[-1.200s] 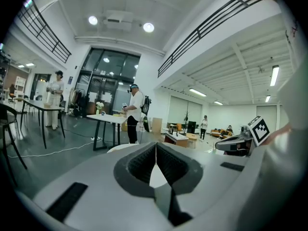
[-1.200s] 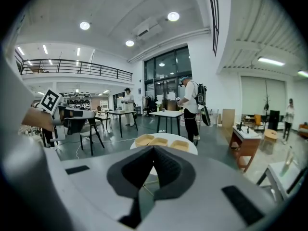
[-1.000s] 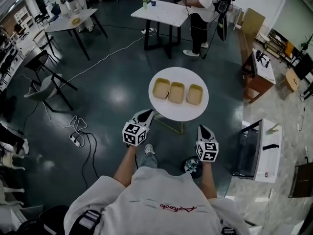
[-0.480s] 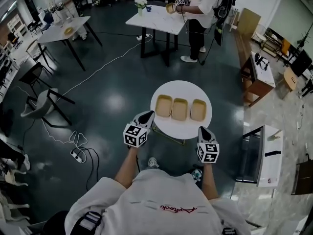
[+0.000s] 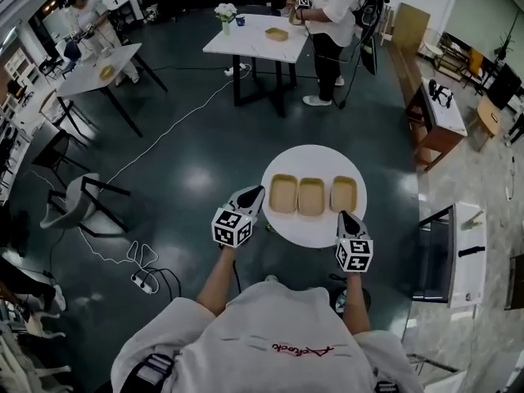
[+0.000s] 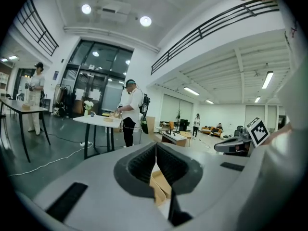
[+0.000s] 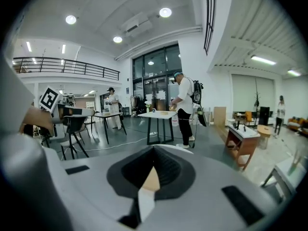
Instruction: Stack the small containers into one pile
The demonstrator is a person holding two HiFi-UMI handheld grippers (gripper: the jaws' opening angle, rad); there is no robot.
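A round white table (image 5: 309,160) is standing before the person, carrying three shallow tan rectangular containers (image 5: 311,196) lying side by side in a row, none stacked yet. They are looking light, thin-walled and probably flexible, so pinching one rim at a short end seems safest. The left gripper (image 5: 255,192) and right gripper (image 5: 345,216) are hovering at the table's near edge, jaws pressed together, holding nothing.

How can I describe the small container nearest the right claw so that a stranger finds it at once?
Look at the round white table before the person. Three shallow tan containers lie there in a row; it is the right-end container, just beyond the right claw. Its two neighbours sit close together, while it stands apart behind a gap.
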